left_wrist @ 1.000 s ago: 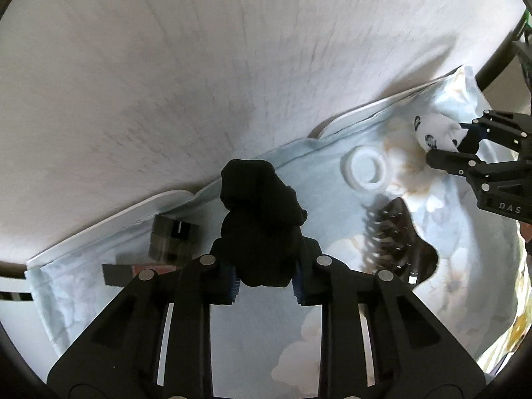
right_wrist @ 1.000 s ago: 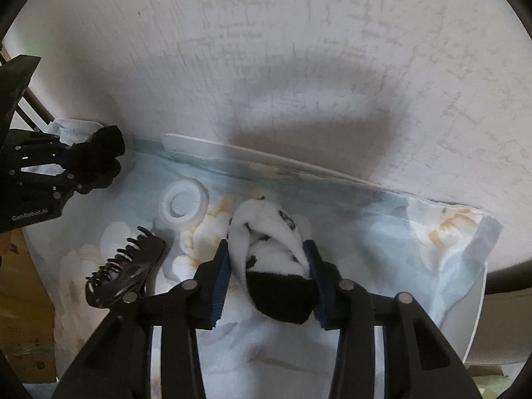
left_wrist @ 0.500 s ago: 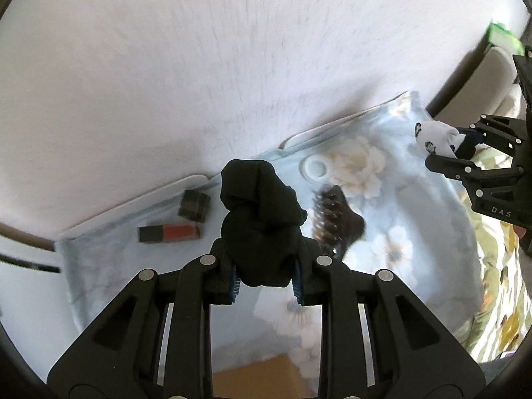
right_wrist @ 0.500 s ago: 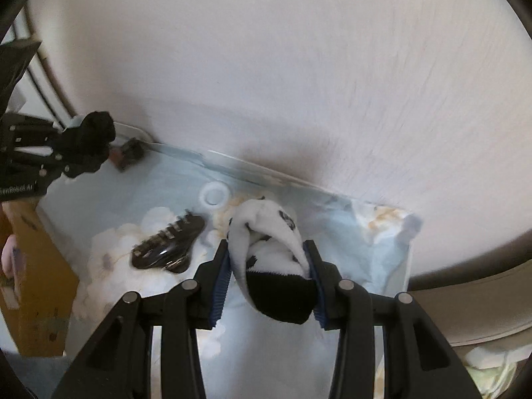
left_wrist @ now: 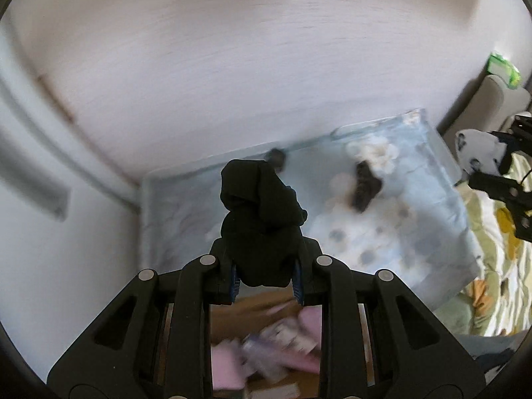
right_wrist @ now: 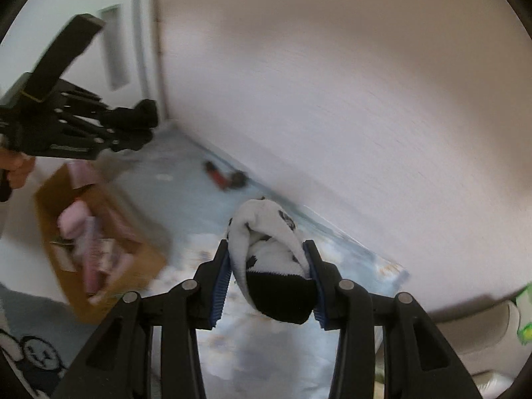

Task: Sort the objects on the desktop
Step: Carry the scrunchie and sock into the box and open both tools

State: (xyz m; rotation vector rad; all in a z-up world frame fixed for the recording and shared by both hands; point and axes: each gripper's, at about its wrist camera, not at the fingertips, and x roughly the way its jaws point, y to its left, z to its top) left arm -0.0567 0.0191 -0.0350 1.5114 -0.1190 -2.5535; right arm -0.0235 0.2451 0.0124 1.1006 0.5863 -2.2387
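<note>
L hand-held gripper (left_wrist: 266, 274) clamps black sock (left_wrist: 261, 219); R hand-held gripper (right_wrist: 269, 287) clamps white-black sock (right_wrist: 271, 249).

The left tool (left_wrist: 266, 276) holds a rolled sock (left_wrist: 261, 219) above an open box (right_wrist: 99, 242), whose contents lie directly beneath it. Ahead of it spreads the cloth-covered counter (left_wrist: 415, 232), with a hair clip (left_wrist: 365, 189) ahead to its right. Far right, the right tool (right_wrist: 269, 286) holds another sock (right_wrist: 272, 249) over the counter, the box on its left.
</note>
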